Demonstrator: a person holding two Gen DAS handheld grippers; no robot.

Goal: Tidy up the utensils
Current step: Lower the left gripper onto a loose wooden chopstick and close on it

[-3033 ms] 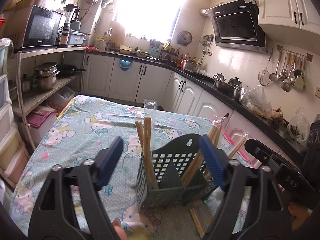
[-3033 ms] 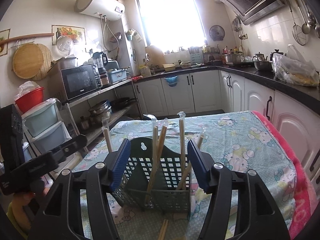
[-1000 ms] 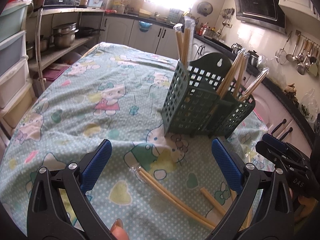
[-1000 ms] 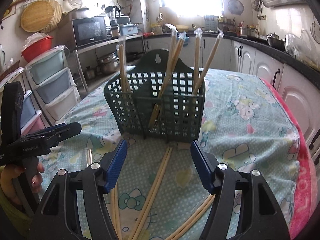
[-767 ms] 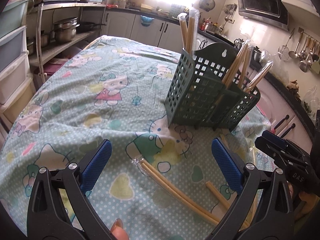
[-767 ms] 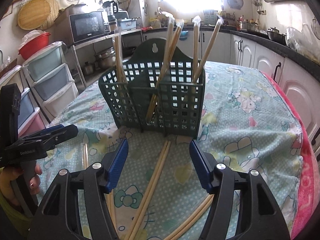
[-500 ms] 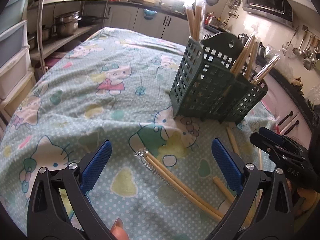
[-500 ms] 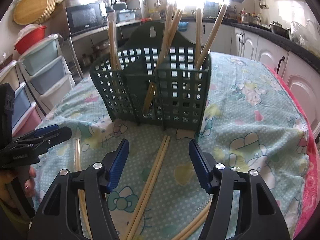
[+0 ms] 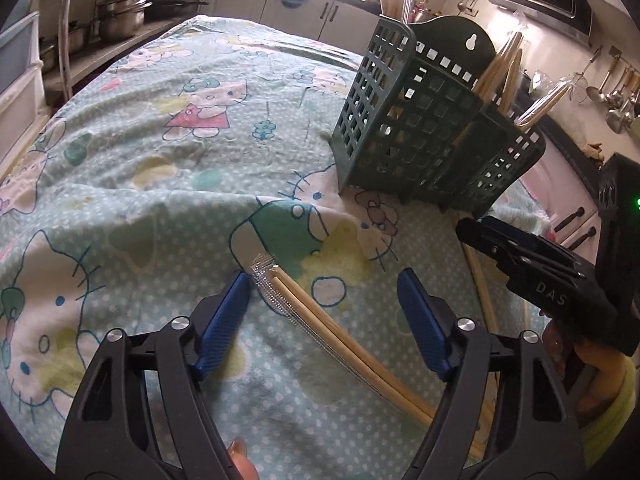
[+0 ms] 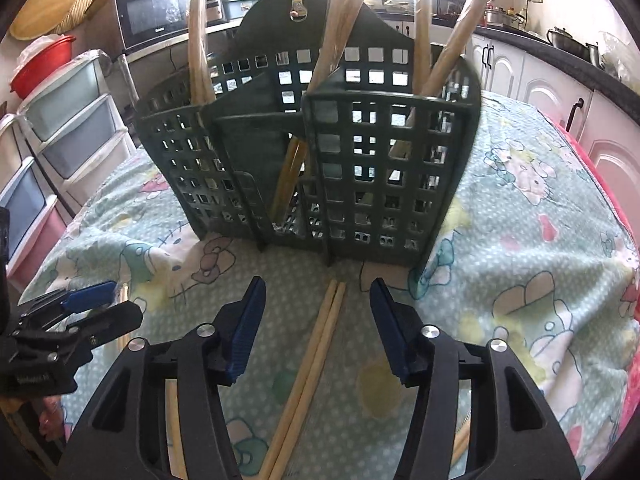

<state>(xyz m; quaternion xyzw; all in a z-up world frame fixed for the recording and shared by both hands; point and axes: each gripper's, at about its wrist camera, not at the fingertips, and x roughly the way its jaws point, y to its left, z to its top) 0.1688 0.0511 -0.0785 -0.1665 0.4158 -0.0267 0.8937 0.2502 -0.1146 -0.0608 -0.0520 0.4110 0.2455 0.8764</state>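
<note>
Chopsticks lie loose on the patterned tablecloth [image 9: 168,184], and more stand upright in the dark green slotted holder [image 9: 432,136] further back on the table.

From the left wrist camera, a wrapped pair of chopsticks [image 9: 340,340] lies slantwise on the cloth, its clear-sleeved tip near the left blue pad. The left gripper [image 9: 324,316] hovers over this pair with its jaws closing; the pair sits between the fingers, but the pads are not pressing on it. The holder stands beyond, towards the upper right. At the right edge the other black gripper shows, held by a hand [image 9: 592,364] with a yellow sleeve.

From the right wrist camera, the holder [image 10: 320,152] fills the middle, just ahead of the fingers. A bare pair of chopsticks [image 10: 316,356] lies on the cloth, pointing at the holder's base. The right gripper [image 10: 318,320] straddles it, jaws closing, pads clear of the wood on both sides. The left gripper [image 10: 80,300] shows at the left edge.
</note>
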